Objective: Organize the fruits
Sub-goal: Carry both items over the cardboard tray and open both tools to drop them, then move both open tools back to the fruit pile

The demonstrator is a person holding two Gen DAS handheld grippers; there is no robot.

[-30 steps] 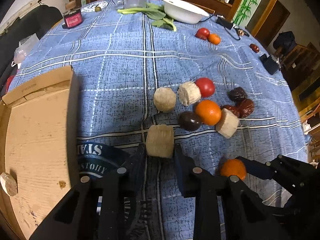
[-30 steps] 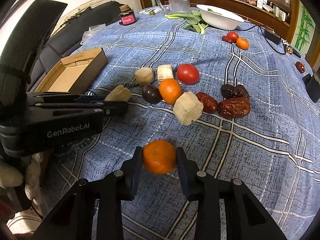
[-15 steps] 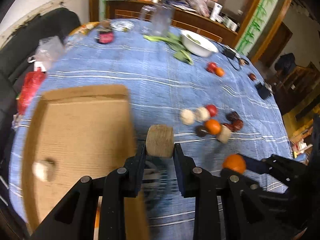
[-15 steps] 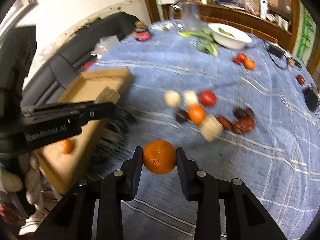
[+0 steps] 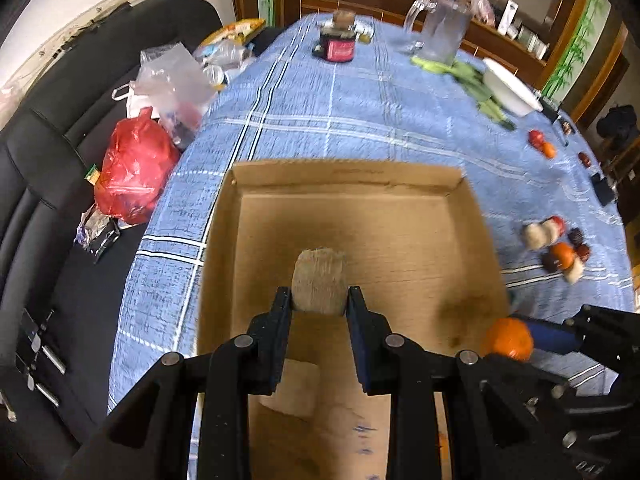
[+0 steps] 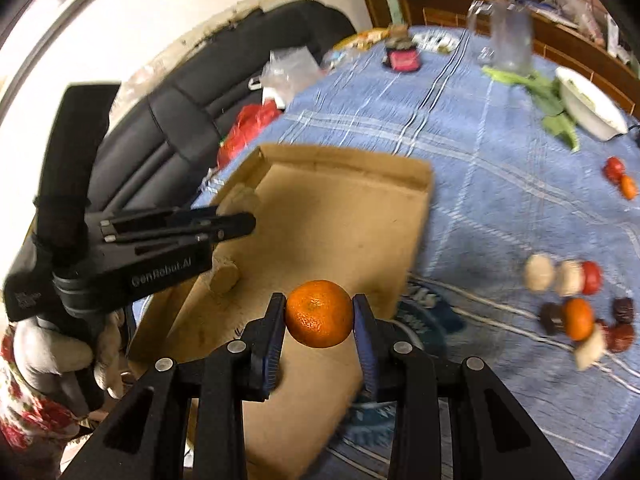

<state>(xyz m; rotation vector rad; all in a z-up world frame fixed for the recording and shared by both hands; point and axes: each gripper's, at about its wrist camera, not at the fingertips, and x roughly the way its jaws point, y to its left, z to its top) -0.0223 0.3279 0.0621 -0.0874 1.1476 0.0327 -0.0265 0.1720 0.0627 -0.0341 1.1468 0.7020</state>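
Note:
My left gripper [image 5: 319, 300] is shut on a beige cylindrical chunk [image 5: 319, 285] and holds it in the air above the floor of the open cardboard box [image 5: 352, 216]. Another beige chunk [image 5: 296, 388] lies on the box floor just under the fingers. My right gripper [image 6: 319, 314] is shut on an orange tangerine [image 6: 319, 313] above the box's near right part [image 6: 344, 216]. The same tangerine [image 5: 507, 338] shows at the lower right of the left wrist view. The left gripper [image 6: 234, 216] with its chunk [image 6: 240, 200] appears at the left of the right wrist view.
A cluster of loose fruits [image 6: 568, 304] lies on the blue checked tablecloth [image 5: 360, 120] right of the box. Farther back stand a white bowl [image 6: 588, 108], greens, a glass jug [image 5: 444, 36] and a red jar [image 5: 338, 46]. Plastic bags [image 5: 136, 168] rest on the black sofa at left.
Both grippers have swung left from the fruit cluster to above the cardboard box, each still carrying its item. The box now fills the middle of both views.

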